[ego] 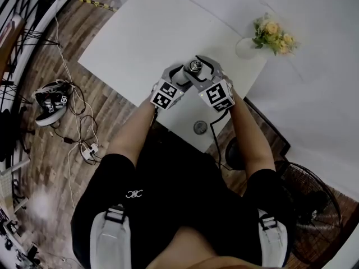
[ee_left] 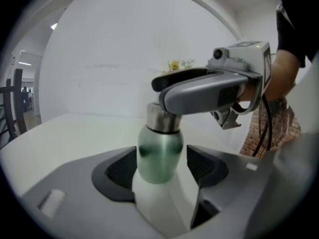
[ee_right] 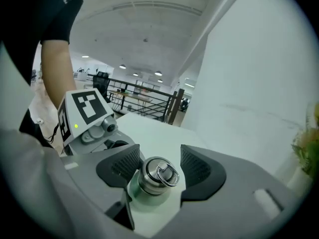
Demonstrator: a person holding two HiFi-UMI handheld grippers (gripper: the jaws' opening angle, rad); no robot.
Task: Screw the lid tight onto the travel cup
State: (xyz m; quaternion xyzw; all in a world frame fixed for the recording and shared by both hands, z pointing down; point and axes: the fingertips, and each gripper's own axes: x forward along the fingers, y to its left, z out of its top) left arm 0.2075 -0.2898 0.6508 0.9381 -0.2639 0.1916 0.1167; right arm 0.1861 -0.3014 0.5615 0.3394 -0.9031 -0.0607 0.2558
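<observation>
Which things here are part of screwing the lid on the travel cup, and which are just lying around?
Part of the job:
- travel cup
- lid
- left claw, gripping the cup's body
- right claw, open around the lid

Just lying about:
- flower vase
- round disc near the table edge
- loose cables
- floor fan

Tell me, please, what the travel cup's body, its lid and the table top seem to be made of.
The travel cup body looks like metal with a satin green coat, judging by its soft sheen. The lid looks like bare brushed steel: silvery, with bright glints. The table top is smooth matte white, perhaps laminate; hard to tell.
</observation>
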